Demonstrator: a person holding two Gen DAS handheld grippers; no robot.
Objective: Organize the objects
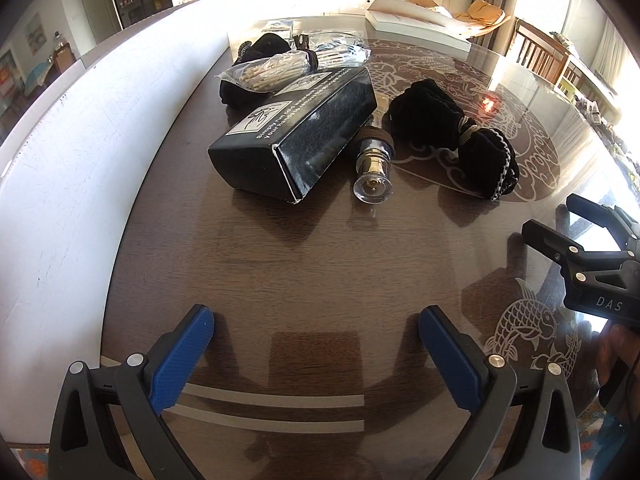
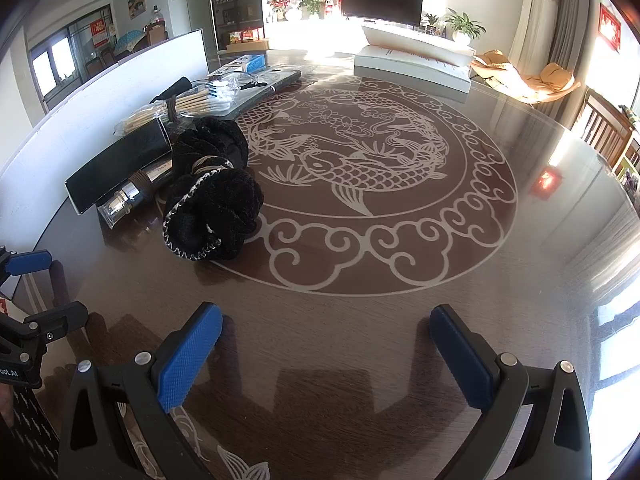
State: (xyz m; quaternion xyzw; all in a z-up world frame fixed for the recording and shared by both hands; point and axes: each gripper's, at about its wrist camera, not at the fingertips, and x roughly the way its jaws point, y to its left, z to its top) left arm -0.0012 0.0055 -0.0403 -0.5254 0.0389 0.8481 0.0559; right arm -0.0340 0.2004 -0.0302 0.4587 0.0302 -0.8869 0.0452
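Observation:
A black printed box (image 1: 298, 136) (image 2: 120, 170) lies on the dark round table. Beside it rests a clear and metal bottle (image 1: 372, 164) (image 2: 124, 202) on its side. To the right of the bottle sits a black velvet pouch (image 1: 452, 136) (image 2: 212, 204) with a cord. Further back lie a bag of wooden sticks (image 1: 272, 70) (image 2: 160, 114) and another black pouch (image 1: 264, 46). My left gripper (image 1: 316, 320) hangs open above bare table, short of the box. My right gripper (image 2: 326, 320) is open too, with nothing between its fingers, and shows at the right edge (image 1: 560, 220).
A white panel (image 1: 80, 140) (image 2: 120, 92) curves along the table's left edge. A white flat box (image 1: 420, 20) (image 2: 416, 60) sits at the far side, with clear packets (image 2: 248, 80) near it. A fish pattern (image 2: 360, 168) marks the table (image 1: 320, 272) centre. Chairs stand at right.

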